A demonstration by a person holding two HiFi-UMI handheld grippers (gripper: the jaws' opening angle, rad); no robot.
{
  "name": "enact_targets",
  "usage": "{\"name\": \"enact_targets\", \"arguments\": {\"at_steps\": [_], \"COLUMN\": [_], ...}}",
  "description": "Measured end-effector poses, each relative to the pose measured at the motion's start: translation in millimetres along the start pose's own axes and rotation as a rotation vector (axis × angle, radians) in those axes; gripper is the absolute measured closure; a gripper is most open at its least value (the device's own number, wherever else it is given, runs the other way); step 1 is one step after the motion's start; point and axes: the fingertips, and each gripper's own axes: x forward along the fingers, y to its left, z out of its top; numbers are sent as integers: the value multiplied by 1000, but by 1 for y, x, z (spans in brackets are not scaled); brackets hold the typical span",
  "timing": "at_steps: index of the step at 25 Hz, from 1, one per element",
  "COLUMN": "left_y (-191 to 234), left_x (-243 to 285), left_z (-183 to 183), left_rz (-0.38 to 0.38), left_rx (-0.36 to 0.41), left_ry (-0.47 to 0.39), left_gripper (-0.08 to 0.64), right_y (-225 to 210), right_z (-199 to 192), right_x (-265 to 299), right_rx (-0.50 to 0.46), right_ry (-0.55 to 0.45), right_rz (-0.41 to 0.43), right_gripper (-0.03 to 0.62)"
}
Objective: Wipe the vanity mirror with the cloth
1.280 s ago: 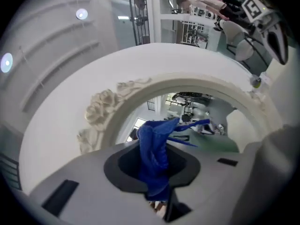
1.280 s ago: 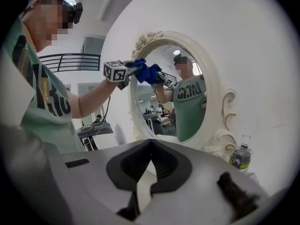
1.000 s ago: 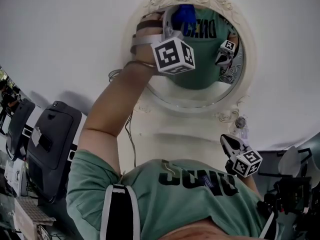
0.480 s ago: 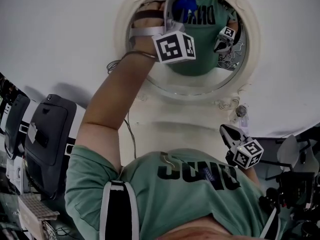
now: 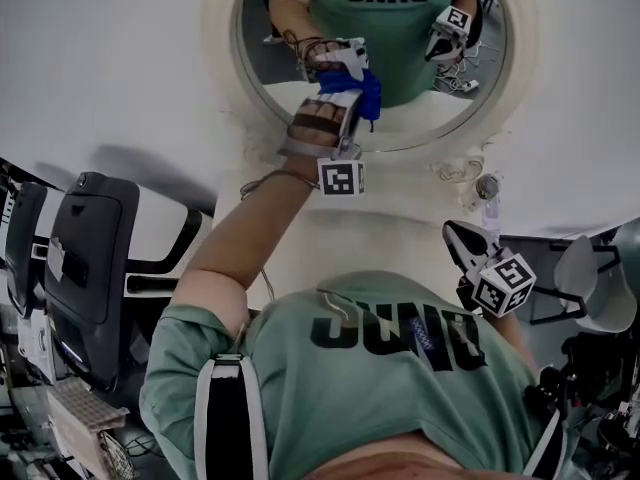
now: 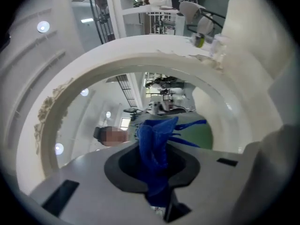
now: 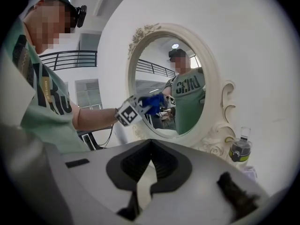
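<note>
- Far left: dark chairs [image 5: 95, 253] against the white wall, well apart from the work.
- Your left gripper [image 5: 350, 103]: arm raised to the glass, marker cube facing back toward you. The jaws are clenched on the blue cloth [image 5: 360, 88]. In the left gripper view the cloth sits bunched between the pads and sticks out past their tips.
- Vanity mirror [image 5: 290, 28]: round glass in a white ornate frame [image 7: 224, 108]. The cloth's free end meets its own reflection low on the glass, near the bottom rim.
- Small clear bottle [image 7: 240, 150]: dark cap with a green band, standing upright just beside the scrollwork at the frame's lower right.
- Your right gripper [image 5: 460, 238]: held low in front of your chest, well apart from the mirror. Its jaws are closed tip to tip with nothing between them. Its view looks across at the mirror and at your left gripper holding the cloth there.
</note>
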Motion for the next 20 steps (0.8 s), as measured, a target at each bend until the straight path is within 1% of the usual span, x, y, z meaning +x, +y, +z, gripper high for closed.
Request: {"name": "enact_targets", "arguments": {"at_steps": [3, 5, 7, 8, 10, 12, 14, 16, 18, 19, 20], "left_y": [-92, -141, -184, -195, -193, -186, -190, -196, -191, -180, -160], "left_x": [-10, -17, -23, -25, -25, -24, -24, -26, -29, -29, -30], "left_z": [-10, -15, -21, -23, -24, -22, -20, -19, -17, -16, -12], "left_rz": [-168, -260, -361, -388, -390, -384, -405, -467, -528, -527, -502], "left_rx": [53, 66, 40, 22, 6, -5, -21, -67, -131, -157, -182], "left_ry": [19, 25, 44, 55, 64, 47, 54, 73, 90, 95, 88], "left_gripper": [483, 483, 483, 488, 488, 488, 488, 488, 485, 482, 482], "right_y": [-1, -2, -3, -3, -4, -6, -5, -1, 1, 0, -1], "right_z": [-3, -4, -4, -4, -4, -3, -1, 2, 5, 7, 7], "right_x": [-2, -4, -4, -4, -4, -4, -3, -2, -2, -2, -3], "right_rx": [3, 4, 4, 3, 3, 5, 2, -11, -24, -27, -25], "right_ry": [12, 17, 19, 20, 21, 17, 10, 5, -3, -9, -15], "right_rz": [-8, -14, -19, -21, -23, -27, -23, -10, -3, -4, -7], "right_gripper": [584, 584, 584, 584, 584, 584, 584, 584, 584, 584, 584]}}
